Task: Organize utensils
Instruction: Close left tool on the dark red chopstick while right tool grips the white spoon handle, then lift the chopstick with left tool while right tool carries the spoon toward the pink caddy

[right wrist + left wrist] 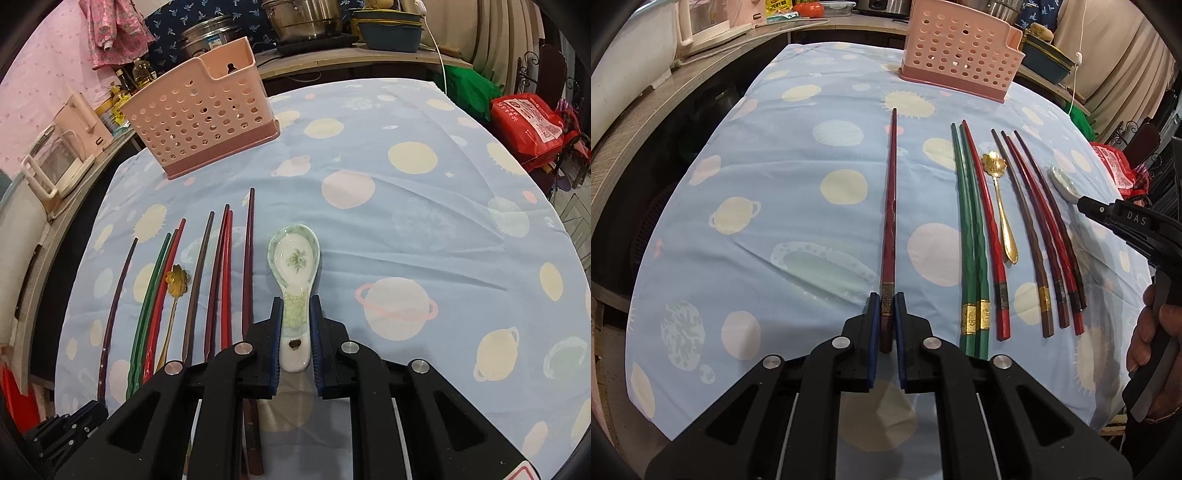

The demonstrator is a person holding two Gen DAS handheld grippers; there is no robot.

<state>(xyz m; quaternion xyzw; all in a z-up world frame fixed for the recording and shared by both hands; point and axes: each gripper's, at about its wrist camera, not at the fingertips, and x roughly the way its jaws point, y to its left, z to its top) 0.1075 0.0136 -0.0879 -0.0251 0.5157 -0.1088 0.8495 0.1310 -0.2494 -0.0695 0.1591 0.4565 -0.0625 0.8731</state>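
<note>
Currently left gripper [887, 301] clamped on dark red chopstick [891, 206], which lies flat on worktop [798, 155]; right gripper [296, 306] clamped on ceramic spoon [295, 266] handle. Other chopsticks [975, 236] and gold spoon [999, 199] between. Pink utensil basket [956, 48] at far edge.

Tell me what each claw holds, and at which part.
The left claw grips a dark red chopstick at its gold band, near the thick end. The right claw grips the ceramic spoon by its handle.

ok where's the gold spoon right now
In the left wrist view the gold spoon lies right of centre, between the red chopstick and the brown chopstick.
</note>
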